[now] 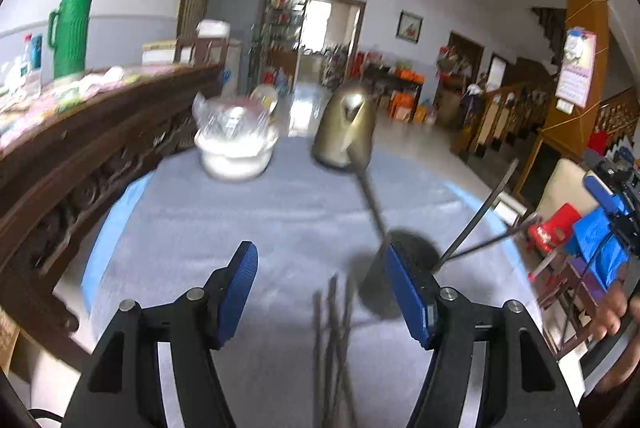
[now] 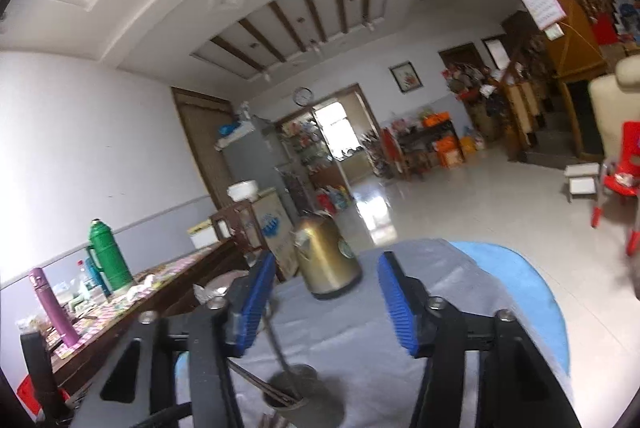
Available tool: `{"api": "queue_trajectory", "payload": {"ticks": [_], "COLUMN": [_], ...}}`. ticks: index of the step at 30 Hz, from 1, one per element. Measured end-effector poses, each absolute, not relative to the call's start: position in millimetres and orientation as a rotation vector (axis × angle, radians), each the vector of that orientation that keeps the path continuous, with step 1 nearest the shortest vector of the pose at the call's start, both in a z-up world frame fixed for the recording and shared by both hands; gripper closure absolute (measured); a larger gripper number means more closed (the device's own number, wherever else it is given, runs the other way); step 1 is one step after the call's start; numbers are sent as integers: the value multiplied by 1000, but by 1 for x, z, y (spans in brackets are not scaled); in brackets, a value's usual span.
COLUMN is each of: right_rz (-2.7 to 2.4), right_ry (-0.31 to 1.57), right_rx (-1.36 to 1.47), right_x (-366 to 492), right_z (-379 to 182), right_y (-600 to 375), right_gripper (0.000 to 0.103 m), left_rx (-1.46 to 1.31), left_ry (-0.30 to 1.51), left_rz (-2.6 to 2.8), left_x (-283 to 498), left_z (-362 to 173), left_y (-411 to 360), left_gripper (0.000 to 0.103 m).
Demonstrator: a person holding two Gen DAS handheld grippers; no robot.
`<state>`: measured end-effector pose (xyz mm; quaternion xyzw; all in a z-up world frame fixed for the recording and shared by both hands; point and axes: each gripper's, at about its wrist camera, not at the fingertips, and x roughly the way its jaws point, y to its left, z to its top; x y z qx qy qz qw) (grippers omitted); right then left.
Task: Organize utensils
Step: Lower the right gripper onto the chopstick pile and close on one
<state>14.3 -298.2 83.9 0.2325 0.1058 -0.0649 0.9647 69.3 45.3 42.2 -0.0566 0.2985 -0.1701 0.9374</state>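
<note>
Chopsticks [image 1: 334,344] lie loose on the grey table [image 1: 240,228] at its near edge below the left gripper [image 1: 320,292], both grippers' jaws spread empty, so gather them squarely before lifting toward the dark holder [image 1: 404,252] beside them, where spoons [image 1: 370,196] already lean.

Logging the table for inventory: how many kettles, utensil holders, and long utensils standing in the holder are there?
Gold kettle: 1
Dark holder: 1
Utensils standing in holder: 3
Total: 5
The loose chopsticks are too blurred to count.
</note>
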Motion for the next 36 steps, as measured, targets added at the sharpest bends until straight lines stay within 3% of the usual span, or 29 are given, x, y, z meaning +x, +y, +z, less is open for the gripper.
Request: {"api": "queue_trajectory", "payload": {"ticks": [3,13,27,30,36], "right_rz": [-141,94,334,341,293], "right_ry": [289,682,915,943,996], "right_rx": [499,526,472,436,362], "right_x": [12,36,78,97,125], "right_z": [66,-23,-86,-91,-106], "right_y": [-310,-270,-169,-155,-138], "right_gripper": [63,63,64,76,85], "left_rx": [-119,-123,-101,-116,-124], "left_ry": [684,939,1059,1067,1058], "left_rz": [-304,-249,-306,-290,-264], "left_x": [70,81,89,89,86], "left_z": [25,-43,-81,-83,-80], "left_y": [59,77,61,66,78], "left_gripper": [36,36,36,36,36]}}
